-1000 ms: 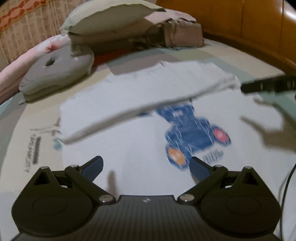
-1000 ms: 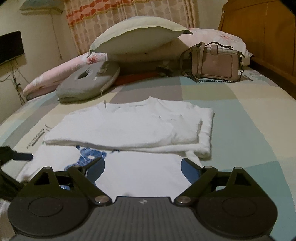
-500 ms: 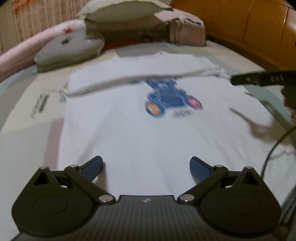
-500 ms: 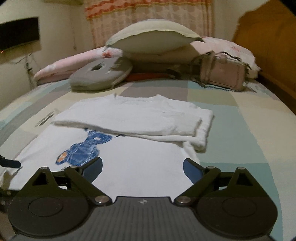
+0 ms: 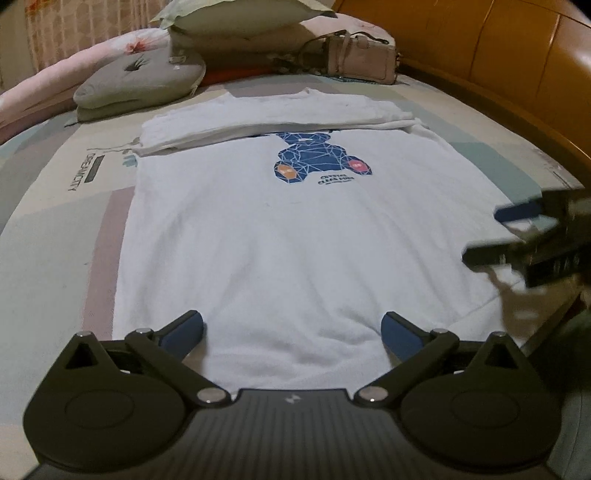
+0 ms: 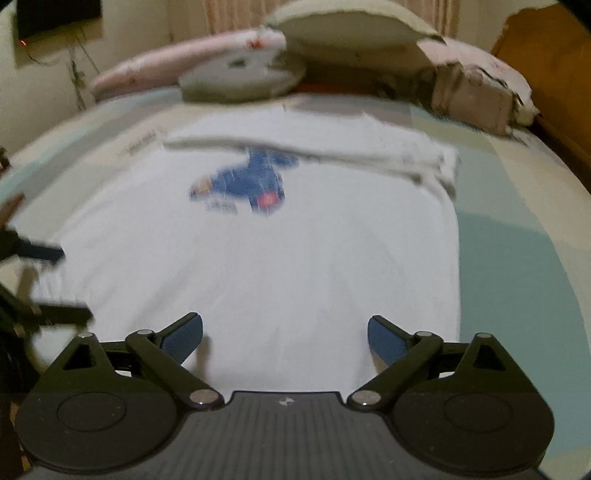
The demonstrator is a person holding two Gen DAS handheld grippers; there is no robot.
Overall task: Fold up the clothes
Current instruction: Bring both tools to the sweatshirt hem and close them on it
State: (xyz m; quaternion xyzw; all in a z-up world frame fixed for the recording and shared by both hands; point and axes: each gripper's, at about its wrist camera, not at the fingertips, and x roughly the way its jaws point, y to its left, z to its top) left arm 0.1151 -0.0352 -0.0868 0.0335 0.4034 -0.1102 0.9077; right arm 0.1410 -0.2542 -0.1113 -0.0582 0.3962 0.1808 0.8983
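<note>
A white T-shirt (image 5: 295,229) with a blue bear print (image 5: 314,158) lies flat on the bed, its sleeves folded across the chest near the collar. It also shows in the right wrist view (image 6: 277,258), blurred. My left gripper (image 5: 291,332) is open and empty, just above the shirt's bottom hem. My right gripper (image 6: 284,334) is open and empty over the hem on the other side. The right gripper also shows at the right edge of the left wrist view (image 5: 517,232); the left gripper shows at the left edge of the right wrist view (image 6: 48,280).
A grey round cushion (image 5: 140,81), stacked pillows (image 5: 236,14) and a beige handbag (image 5: 362,59) lie at the far end of the patchwork bedsheet (image 5: 55,229). A wooden bed frame (image 5: 498,62) runs along the right. A cable hangs at the wall (image 6: 77,74).
Both grippers have pulled back from the folded sleeves toward the shirt's bottom hem. More of the shirt body and print is in view. Both stay open.
</note>
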